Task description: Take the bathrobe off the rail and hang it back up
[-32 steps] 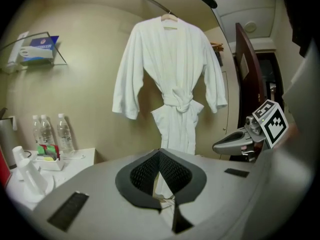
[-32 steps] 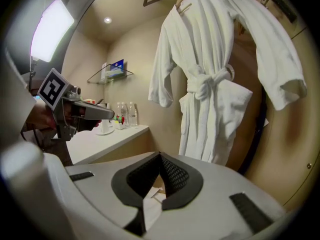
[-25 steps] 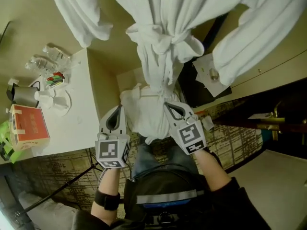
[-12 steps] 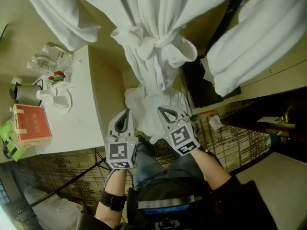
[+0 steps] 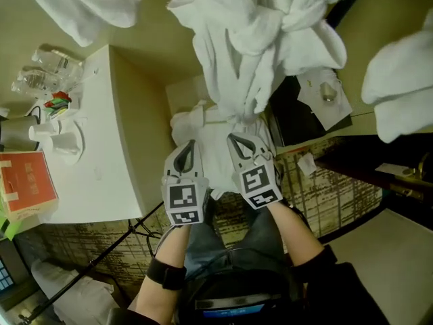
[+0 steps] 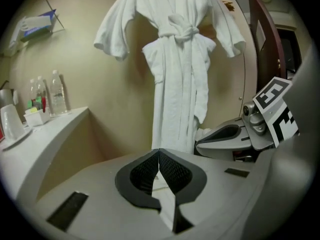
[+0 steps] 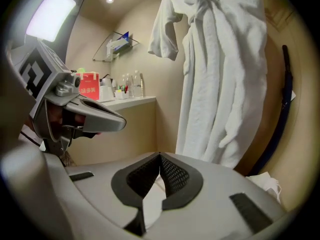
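Observation:
A white bathrobe (image 6: 176, 59) hangs full length against the beige wall, its belt tied in a knot (image 6: 181, 30) at the waist; the rail itself is out of view. It also fills the upper half of the head view, bathrobe (image 5: 257, 39), and the right gripper view, bathrobe (image 7: 225, 84). My left gripper (image 5: 187, 145) and right gripper (image 5: 238, 141) are side by side below the robe's hem, both shut and empty. Left gripper (image 6: 159, 151) and right gripper (image 7: 160, 155) point toward the robe from a short distance, touching nothing.
A white counter (image 5: 101, 147) on the left carries water bottles (image 5: 40, 66), cups (image 5: 47, 134) and a red box (image 5: 27, 181). A dark wooden door (image 6: 260, 44) stands right of the robe. White slippers or cloth (image 5: 196, 124) lie on the floor below the hem. Patterned carpet (image 5: 325, 181) is underfoot.
Both grippers have dropped lower and drawn closer together, away from the robe's lower part. The robe stays hanging. Jaws remained shut.

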{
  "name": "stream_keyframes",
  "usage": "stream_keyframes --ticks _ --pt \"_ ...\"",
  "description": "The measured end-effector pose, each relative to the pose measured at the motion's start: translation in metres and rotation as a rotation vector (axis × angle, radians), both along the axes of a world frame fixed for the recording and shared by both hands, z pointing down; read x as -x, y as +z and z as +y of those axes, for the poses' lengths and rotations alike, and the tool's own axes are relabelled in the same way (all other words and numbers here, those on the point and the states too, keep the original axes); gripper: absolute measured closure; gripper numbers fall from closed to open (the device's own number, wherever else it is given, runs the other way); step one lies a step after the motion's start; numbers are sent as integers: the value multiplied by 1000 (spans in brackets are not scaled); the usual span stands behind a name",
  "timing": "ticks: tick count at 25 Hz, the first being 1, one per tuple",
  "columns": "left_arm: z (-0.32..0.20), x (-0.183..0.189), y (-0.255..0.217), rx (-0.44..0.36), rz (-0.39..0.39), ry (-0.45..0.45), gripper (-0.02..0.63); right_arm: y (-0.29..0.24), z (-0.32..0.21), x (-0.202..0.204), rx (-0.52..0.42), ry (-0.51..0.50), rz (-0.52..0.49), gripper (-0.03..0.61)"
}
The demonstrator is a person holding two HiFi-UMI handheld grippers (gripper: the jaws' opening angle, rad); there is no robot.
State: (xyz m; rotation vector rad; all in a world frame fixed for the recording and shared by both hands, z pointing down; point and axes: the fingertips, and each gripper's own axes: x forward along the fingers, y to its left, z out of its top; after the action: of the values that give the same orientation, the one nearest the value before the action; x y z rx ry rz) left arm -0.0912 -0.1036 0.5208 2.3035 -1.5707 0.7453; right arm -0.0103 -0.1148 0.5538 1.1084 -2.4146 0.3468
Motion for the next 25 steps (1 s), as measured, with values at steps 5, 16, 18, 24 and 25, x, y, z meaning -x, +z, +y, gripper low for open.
stream_keyframes --ticks 5,16,18,24,25 --pt "-31 1 56 8 32 -17 561 50 -36 8 -3 33 25 555" --pt "-105 9 207 52 -21 0 416 162 -116 2 -8 161 30 555" --pt "-118 10 230 61 -40 12 402 183 -128 1 -2 195 38 555" --pt "-154 13 291 98 -93 65 380 227 -152 9 12 245 39 555" --pt "-158 14 299 103 -102 73 380 231 -154 12 11 243 37 555"
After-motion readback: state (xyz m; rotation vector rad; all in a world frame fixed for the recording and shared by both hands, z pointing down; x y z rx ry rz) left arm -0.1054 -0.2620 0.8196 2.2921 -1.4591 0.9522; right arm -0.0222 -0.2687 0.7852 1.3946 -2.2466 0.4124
